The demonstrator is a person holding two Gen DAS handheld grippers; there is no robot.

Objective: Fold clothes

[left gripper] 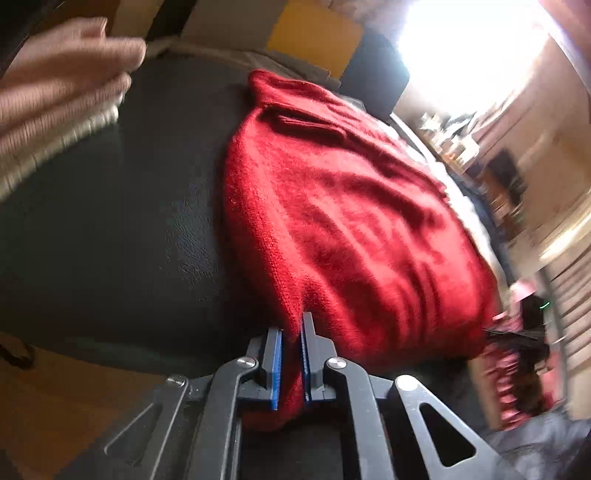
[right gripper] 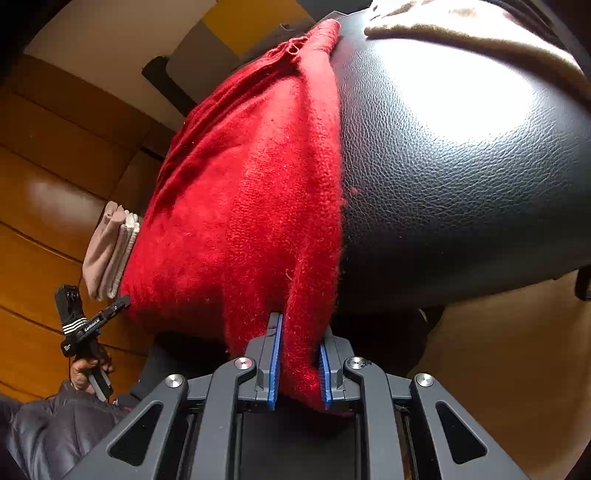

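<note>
- Red knitted sweater lies spread across a black leather-look surface, with its near edge pulled off the front rim toward both grippers.
- Folding looks partly done, by my reading: the sweater already forms a narrow oblong with one long side doubled over, yet it has not been brought end to end, so at least one more fold seems left.
- Left gripper has its blue-padded fingers closed on a bunch of the sweater's near hem; the knit fills the narrow gap between them.
- Right gripper is likewise clamped on the same hem at the other corner, a thick roll of red knit held between its fingers.
- From the right wrist view, the left gripper shows at the far side of the hem, held in the person's hand.
- Beige folded garments sit stacked on the surface beyond the sweater's far side, apart from it in the left view.
- Another tan cloth lies at the surface's far edge in the right view.
- Wooden flooring shows below.
</note>
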